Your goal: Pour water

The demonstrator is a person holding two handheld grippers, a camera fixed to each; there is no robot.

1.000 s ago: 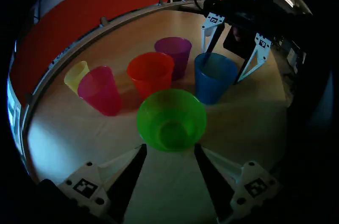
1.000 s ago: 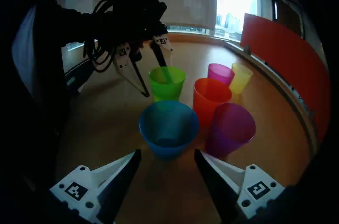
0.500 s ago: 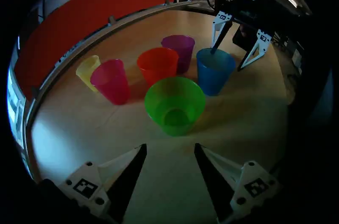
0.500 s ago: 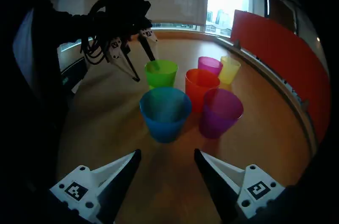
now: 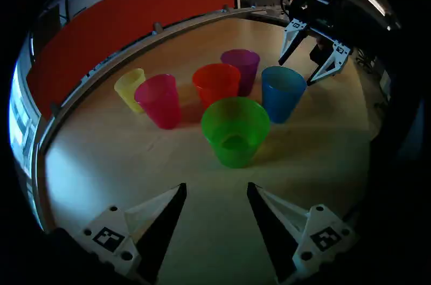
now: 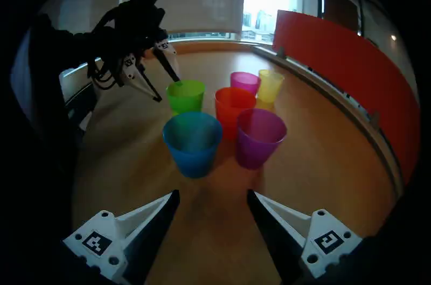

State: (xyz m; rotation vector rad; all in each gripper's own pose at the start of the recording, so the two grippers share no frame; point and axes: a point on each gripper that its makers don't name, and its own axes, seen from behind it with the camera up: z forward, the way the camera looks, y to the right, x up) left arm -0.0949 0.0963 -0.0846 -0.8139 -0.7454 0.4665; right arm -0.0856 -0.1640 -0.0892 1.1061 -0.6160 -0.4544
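My left gripper (image 5: 215, 188): spread wide, empty. Right gripper (image 6: 213, 192): same. Square black-and-white markers (image 5: 109, 238) sit on the fingers. Translucent green plastic cup (image 5: 235, 130) stands ahead of the left gripper, translucent blue plastic cup (image 6: 192, 142) ahead of the right, neither touched. Bare wooden surface (image 5: 108, 161) surrounds the cups; red panel (image 5: 108, 21) bounds one edge.

There's a green cup (image 5: 235, 131), blue cup (image 5: 282, 94) (tan table (image 5: 124, 161)).
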